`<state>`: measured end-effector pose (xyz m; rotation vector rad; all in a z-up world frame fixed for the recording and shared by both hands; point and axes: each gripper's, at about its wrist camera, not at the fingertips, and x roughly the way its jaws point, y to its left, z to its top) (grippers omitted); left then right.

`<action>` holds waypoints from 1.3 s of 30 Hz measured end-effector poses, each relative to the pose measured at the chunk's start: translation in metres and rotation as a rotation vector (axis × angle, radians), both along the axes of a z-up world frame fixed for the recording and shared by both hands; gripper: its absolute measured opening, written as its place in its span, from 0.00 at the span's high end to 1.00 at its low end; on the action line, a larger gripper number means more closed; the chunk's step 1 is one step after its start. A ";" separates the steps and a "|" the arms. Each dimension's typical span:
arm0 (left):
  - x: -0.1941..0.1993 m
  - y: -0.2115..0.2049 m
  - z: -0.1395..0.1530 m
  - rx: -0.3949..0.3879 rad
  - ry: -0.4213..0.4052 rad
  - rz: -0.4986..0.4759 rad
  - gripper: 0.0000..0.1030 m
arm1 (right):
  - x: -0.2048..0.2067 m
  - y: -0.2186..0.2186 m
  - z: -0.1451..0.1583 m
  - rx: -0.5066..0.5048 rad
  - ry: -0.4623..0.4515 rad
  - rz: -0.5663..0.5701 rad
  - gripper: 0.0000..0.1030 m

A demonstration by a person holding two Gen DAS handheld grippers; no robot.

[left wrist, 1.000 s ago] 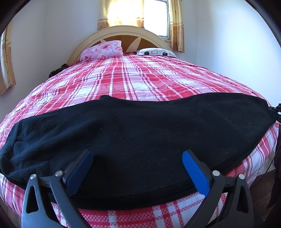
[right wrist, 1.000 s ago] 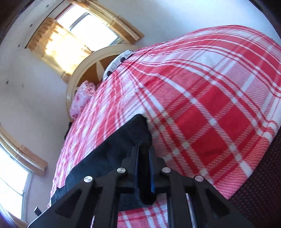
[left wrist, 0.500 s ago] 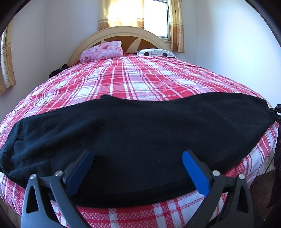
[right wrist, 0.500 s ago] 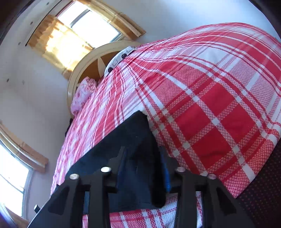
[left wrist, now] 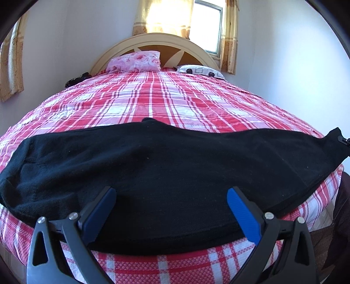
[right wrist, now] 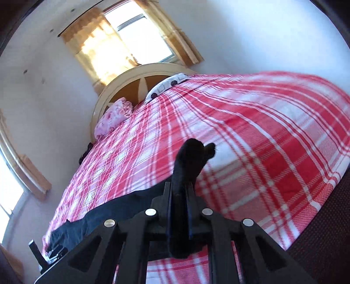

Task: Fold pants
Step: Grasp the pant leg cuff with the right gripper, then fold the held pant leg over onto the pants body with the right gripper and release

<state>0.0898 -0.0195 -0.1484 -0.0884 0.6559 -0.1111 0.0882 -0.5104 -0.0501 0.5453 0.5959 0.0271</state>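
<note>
Where the black pants [left wrist: 166, 174] lie, spread crosswise over the near end of the bed [left wrist: 153, 104], on the red-and-white plaid cover. One end at the left edge of the left wrist view, bunched and thick; the other end at the far right, lifted off the cover into a point. Near edge of the cloth just short of the bed's foot, with a strip of plaid below it.

Left gripper [left wrist: 171, 207]: wide open, blue pads well apart, hovering low over the near middle of the pants; contact with the cloth not possible to judge. Nothing between the pads but the fabric beneath.

Right gripper [right wrist: 180, 196]: closed tight on the end of the pants [right wrist: 188, 161], a tuft of black cloth standing up past the fingertips, raised above the plaid. Rest of the garment trailing down and away to the left in that view, along the bed's near edge.

At the head of the bed: a curved cream headboard [left wrist: 153, 41], a pink floral pillow [left wrist: 135, 61] on the left, a white patterned pillow [left wrist: 201, 71] on the right. Behind, a window [left wrist: 205, 24] with yellow curtains [left wrist: 164, 17], bright with sun.
</note>
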 end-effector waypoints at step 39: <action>-0.011 0.030 0.004 -0.084 -0.029 0.029 0.00 | 0.055 0.329 -0.021 -0.187 0.081 0.452 0.90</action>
